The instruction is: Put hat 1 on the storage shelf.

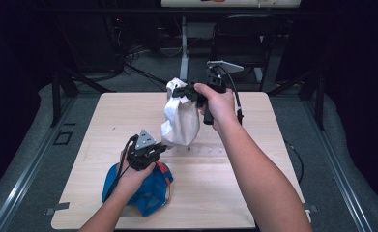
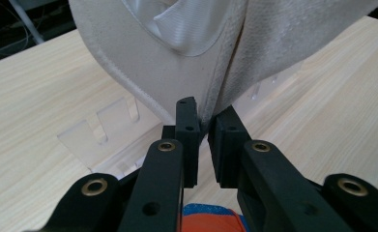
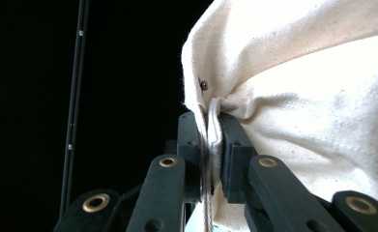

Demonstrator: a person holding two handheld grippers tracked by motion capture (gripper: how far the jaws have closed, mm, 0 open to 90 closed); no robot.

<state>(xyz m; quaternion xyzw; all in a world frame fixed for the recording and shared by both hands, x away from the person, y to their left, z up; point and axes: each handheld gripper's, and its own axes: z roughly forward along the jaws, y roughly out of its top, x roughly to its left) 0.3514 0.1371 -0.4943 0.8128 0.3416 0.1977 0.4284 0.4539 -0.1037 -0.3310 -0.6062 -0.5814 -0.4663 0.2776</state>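
A white cloth bag hangs upright over the middle of the table, its bottom just above the wood. My right gripper holds it from the right, shut on the gathered top edge and cord. My left gripper is at the bag's lower left corner. In the left gripper view its jaws are closed to a narrow gap with the bag's bottom seam pinched between them. Something clear and ribbed shows against the bag's side.
A blue and orange fabric item lies under my left hand near the table's front left. A clear acrylic piece rests flat on the wooden table beneath the bag. Chair and desk legs stand beyond the far edge.
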